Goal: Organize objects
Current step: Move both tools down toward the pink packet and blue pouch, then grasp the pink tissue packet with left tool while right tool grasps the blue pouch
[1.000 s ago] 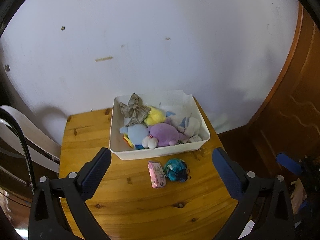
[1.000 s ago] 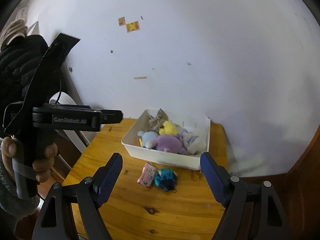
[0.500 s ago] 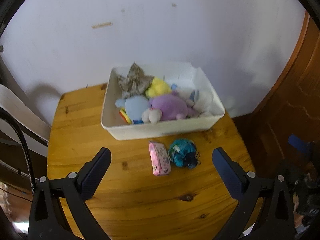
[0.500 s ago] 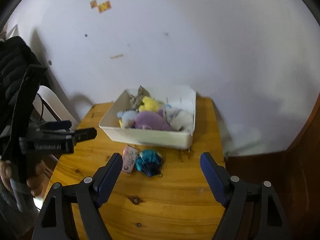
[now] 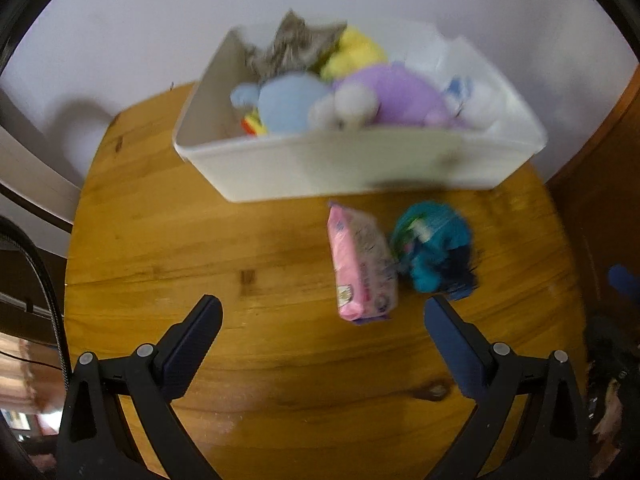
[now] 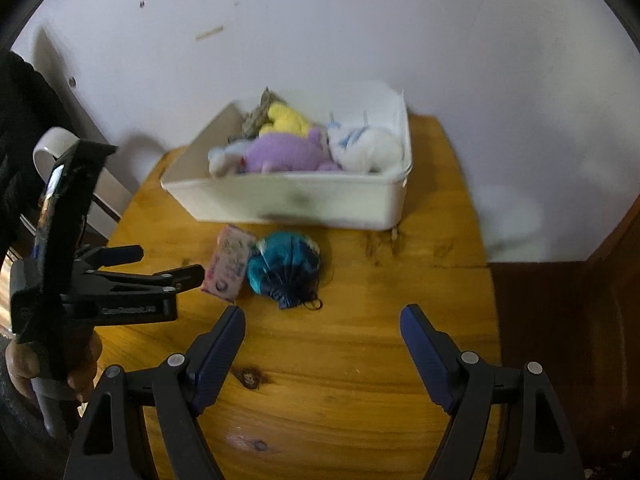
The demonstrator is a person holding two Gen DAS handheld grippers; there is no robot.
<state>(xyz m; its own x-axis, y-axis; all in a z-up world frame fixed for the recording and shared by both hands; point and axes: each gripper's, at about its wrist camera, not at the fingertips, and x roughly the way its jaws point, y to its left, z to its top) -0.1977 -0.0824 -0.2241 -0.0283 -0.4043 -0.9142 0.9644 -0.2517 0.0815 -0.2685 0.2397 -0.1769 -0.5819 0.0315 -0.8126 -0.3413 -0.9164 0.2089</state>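
Note:
A pink tissue packet [image 5: 360,264] and a teal ball-like pouch [image 5: 434,250] lie side by side on the wooden table [image 5: 240,248], just in front of a white bin [image 5: 352,164] full of plush toys. My left gripper [image 5: 322,324] is open and empty, above the table just short of the packet. My right gripper [image 6: 322,330] is open and empty, a little short of the pouch [image 6: 286,266]. The packet [image 6: 229,264], the bin [image 6: 296,202] and the left gripper [image 6: 160,270], seen from the side, also show in the right wrist view.
A white wall stands right behind the bin. A white chair back [image 6: 54,148] is left of the table. Dark wooden panelling [image 5: 600,200] borders the table on the right. The table's rounded front edge is near both grippers.
Both grippers have moved forward and down toward the table, so the packet, pouch and bin look larger. Both stay open. Nothing on the table has moved.

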